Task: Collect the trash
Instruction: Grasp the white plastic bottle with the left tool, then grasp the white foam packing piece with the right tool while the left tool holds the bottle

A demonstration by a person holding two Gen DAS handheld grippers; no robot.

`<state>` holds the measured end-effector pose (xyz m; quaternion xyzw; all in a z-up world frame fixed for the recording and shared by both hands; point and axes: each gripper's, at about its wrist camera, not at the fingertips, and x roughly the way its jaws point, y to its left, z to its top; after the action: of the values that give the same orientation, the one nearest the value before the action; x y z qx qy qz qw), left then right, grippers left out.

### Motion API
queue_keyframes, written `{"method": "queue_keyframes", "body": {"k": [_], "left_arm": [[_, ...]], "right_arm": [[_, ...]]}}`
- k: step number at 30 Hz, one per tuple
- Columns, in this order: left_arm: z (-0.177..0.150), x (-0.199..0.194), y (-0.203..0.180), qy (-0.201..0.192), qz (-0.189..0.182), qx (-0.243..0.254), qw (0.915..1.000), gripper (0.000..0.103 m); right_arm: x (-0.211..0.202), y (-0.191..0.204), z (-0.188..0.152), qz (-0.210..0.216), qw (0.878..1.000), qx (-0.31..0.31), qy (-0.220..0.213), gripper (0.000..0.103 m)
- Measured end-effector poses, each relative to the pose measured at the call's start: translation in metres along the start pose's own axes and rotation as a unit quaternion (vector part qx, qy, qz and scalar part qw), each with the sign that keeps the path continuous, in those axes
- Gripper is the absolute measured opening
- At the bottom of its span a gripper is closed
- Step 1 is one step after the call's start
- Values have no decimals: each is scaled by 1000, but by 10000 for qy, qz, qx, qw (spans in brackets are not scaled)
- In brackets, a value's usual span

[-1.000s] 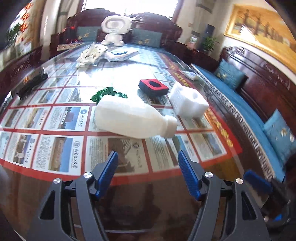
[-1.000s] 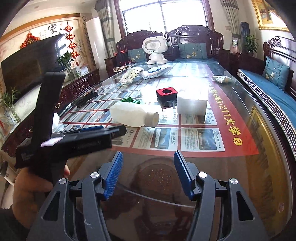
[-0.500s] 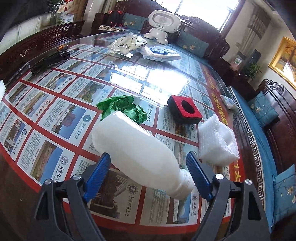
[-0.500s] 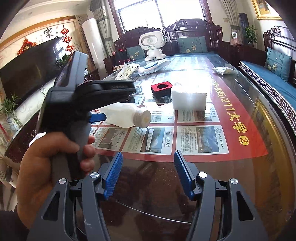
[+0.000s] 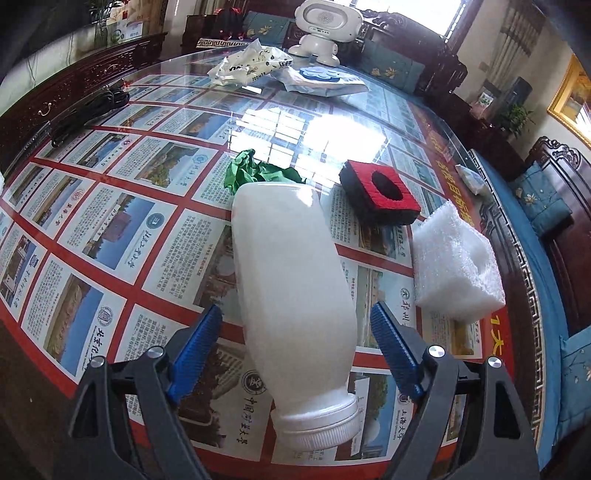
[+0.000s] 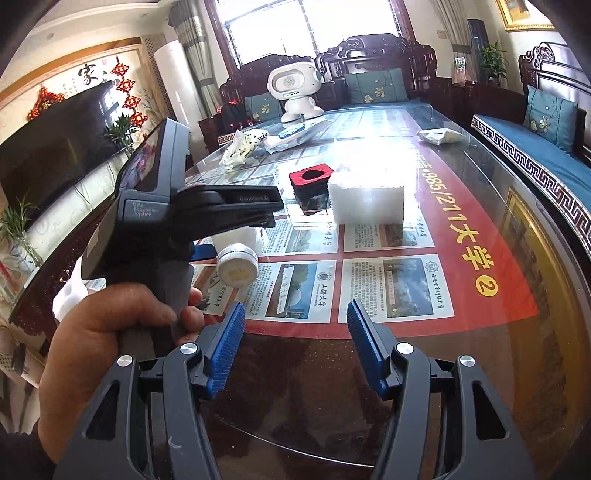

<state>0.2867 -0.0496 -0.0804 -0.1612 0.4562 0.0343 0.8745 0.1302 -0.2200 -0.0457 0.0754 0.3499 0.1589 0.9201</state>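
A white plastic bottle (image 5: 291,280) lies on its side on the glass table (image 5: 110,229), its capped end toward me. My left gripper (image 5: 295,308) straddles the bottle. Its jaws are closing, and a gap still shows between each blue pad (image 5: 195,350) and the bottle. In the right wrist view a hand (image 6: 110,332) holds that gripper over the bottle, whose cap (image 6: 236,265) shows below it. My right gripper (image 6: 295,306) hovers open over the near table edge with nothing between its fingers. Crumpled green wrapper (image 5: 255,173) lies just beyond the bottle.
A red-and-black foam block (image 5: 380,195) and a white foam block (image 5: 454,266) sit right of the bottle. Farther back lie a white printed bag (image 5: 247,66), a blue-and-white packet (image 5: 321,79) and a white robot toy (image 5: 321,26). A black cable (image 5: 88,110) lies at left.
My left gripper moved forward and down over the bottle and rolled, so the bottle now lies lengthwise between its wider jaws. The right gripper barely moved.
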Motion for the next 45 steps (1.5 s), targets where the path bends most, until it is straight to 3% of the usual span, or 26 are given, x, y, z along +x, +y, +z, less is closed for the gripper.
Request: {"method": "queue_keyframes", "body": {"k": [9, 21, 27, 33, 45], "left_arm": [[-1, 1, -2, 19, -72, 358, 9993, 58], [-10, -8, -1, -65, -287, 776, 9966, 56], [-12, -13, -5, -61, -554, 1042, 9930, 55], [10, -19, -6, -196, -668, 1215, 9901, 55], [42, 3, 12, -59, -609, 1368, 9887, 54]], "right_arm": [[6, 5, 1, 22, 10000, 5, 48, 57], [18, 2, 8, -97, 9999, 124, 45, 57], [26, 1, 31, -190, 9997, 59, -110, 57], [49, 1, 57, -262, 9996, -103, 11, 56], [79, -15, 89, -547, 9983, -161, 120, 55]]}}
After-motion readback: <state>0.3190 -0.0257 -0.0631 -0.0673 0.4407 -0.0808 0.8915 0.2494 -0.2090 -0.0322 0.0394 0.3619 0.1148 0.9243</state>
